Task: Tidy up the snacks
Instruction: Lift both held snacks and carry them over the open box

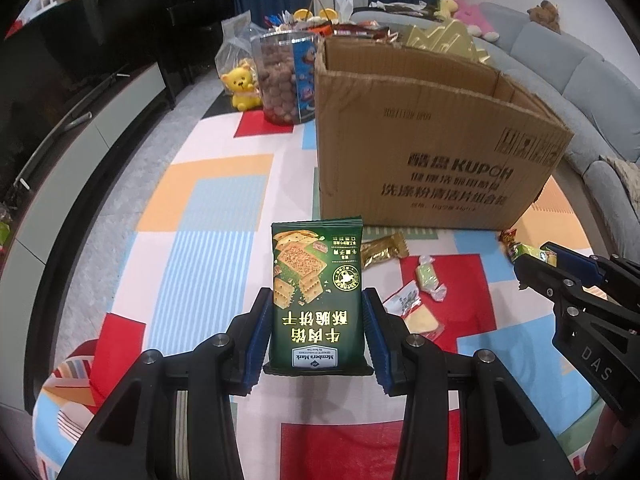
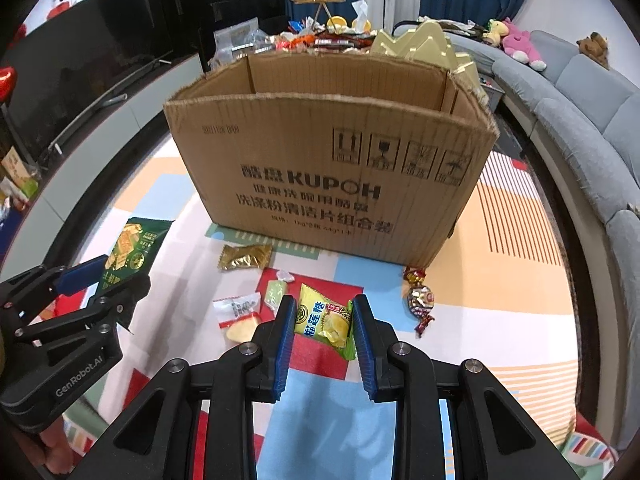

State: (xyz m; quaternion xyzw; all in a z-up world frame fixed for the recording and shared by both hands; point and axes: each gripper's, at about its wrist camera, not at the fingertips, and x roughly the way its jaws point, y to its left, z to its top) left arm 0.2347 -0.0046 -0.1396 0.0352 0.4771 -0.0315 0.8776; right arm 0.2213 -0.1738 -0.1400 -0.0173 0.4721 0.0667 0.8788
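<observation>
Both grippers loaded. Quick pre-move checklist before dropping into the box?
1. Left gripper shut on the green cracker pack: ok, pads press both side edges.
2. Right gripper shut on the yellow candy packet: ok, though the packet sits skewed between the pads.
3. Both packs lifted off the mat: ok.
4. Cardboard box open at the top: ok, no flaps over the opening.
5. Room inside the box: cannot tell, the near wall hides the interior.
6. Grippers apart from each other: ok, a clear gap shows in both views.
</observation>
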